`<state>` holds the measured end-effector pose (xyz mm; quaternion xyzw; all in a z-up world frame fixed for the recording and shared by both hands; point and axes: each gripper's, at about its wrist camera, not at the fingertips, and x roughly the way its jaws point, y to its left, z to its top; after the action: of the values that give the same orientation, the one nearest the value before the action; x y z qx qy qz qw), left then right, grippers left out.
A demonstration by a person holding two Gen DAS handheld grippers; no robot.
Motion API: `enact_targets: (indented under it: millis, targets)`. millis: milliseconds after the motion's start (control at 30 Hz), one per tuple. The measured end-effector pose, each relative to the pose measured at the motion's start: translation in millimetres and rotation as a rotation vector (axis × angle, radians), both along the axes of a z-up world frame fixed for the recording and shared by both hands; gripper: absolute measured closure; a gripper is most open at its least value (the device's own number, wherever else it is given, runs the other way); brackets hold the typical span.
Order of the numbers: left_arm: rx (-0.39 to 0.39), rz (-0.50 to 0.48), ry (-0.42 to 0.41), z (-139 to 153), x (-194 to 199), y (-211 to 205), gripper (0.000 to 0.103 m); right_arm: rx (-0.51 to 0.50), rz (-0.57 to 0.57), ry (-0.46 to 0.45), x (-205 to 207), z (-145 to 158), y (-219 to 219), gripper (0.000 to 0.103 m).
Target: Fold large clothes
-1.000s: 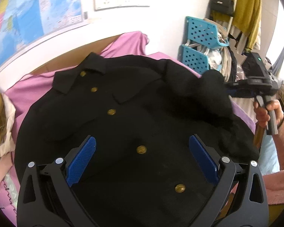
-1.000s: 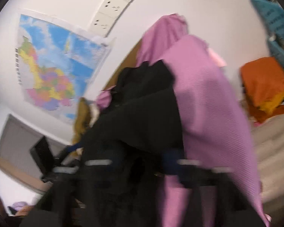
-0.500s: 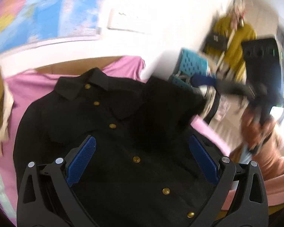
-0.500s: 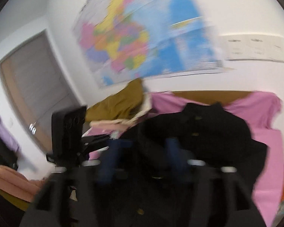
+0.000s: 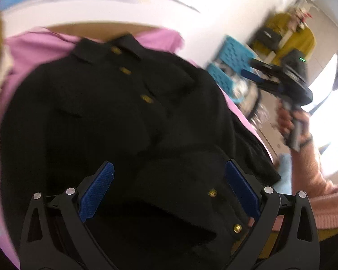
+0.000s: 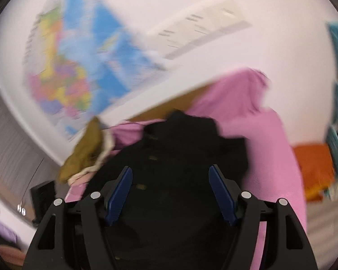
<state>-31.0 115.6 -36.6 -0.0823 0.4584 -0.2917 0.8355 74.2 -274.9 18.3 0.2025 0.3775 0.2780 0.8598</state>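
Observation:
A black jacket point(image 5: 115, 117) with gold buttons lies face up on the pink sheet point(image 5: 33, 51), collar toward the wall. Its right sleeve point(image 5: 191, 162) is folded in across the lower front. My left gripper point(image 5: 169, 177) hovers open over the jacket's lower part, nothing between its blue pads point(image 5: 97, 193). A hand holds my right gripper point(image 5: 250, 68) off the bed's right side, its fingers apart and bare. In the right wrist view that gripper point(image 6: 171, 180) stands open above the jacket point(image 6: 182, 148), apart from the cloth.
An olive and cream garment heap point(image 6: 85, 155) lies at the bed's left. Blue baskets point(image 5: 232, 54) and a clothes rack point(image 5: 288, 33) stand to the right. An orange cloth pile point(image 6: 313, 166) sits beside the bed. A map point(image 6: 74, 63) hangs on the wall.
The right gripper carried the sleeve over the jacket front, let it go and drew back up to the right. The left gripper shifted and rolled over the jacket's lower part.

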Motion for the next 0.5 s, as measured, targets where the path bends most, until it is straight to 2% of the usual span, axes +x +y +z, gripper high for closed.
enact_targets:
  millis: [33, 100, 133, 200, 267, 333, 367, 433, 500]
  targets:
    - [0.017, -0.021, 0.021, -5.1, 1.2, -5.9, 0.006, 0.005, -0.023, 0.042, 4.1, -14.5, -9.5, 0.034]
    - [0.103, -0.057, 0.065, -19.6, 4.0, -24.9, 0.006, 0.027, -0.028, 0.090, 9.9, -31.2, -16.1, 0.034]
    - [0.155, -0.049, 0.056, -23.5, 4.2, -31.1, 0.012, 0.018, -0.038, 0.106, 11.8, -40.8, -18.9, 0.034]
    - [0.188, -0.029, 0.046, -23.3, 6.7, -33.6, 0.045, 0.021, -0.044, 0.126, 16.1, -53.7, -23.4, 0.034]
    - [0.145, -0.006, 0.041, -12.5, 10.7, -24.8, 0.089, 0.041, -0.050, 0.144, 20.8, -62.8, -25.8, 0.034]
    - [0.131, 0.070, -0.040, 13.4, 12.4, -8.0, 0.091, 0.057, -0.041, 0.142, 26.5, -64.6, -25.0, 0.034]
    - [0.121, 0.121, -0.120, 34.1, 11.1, 5.0, 0.091, 0.057, -0.044, 0.137, 27.4, -64.4, -26.8, 0.034]
    - [0.073, 0.208, -0.206, 61.4, 8.7, 30.7, 0.091, 0.060, -0.037, 0.127, 33.6, -61.4, -25.5, 0.034]
    - [0.056, 0.274, -0.241, 75.3, 6.6, 55.3, 0.090, 0.057, -0.040, 0.110, 38.0, -57.7, -23.6, 0.034]
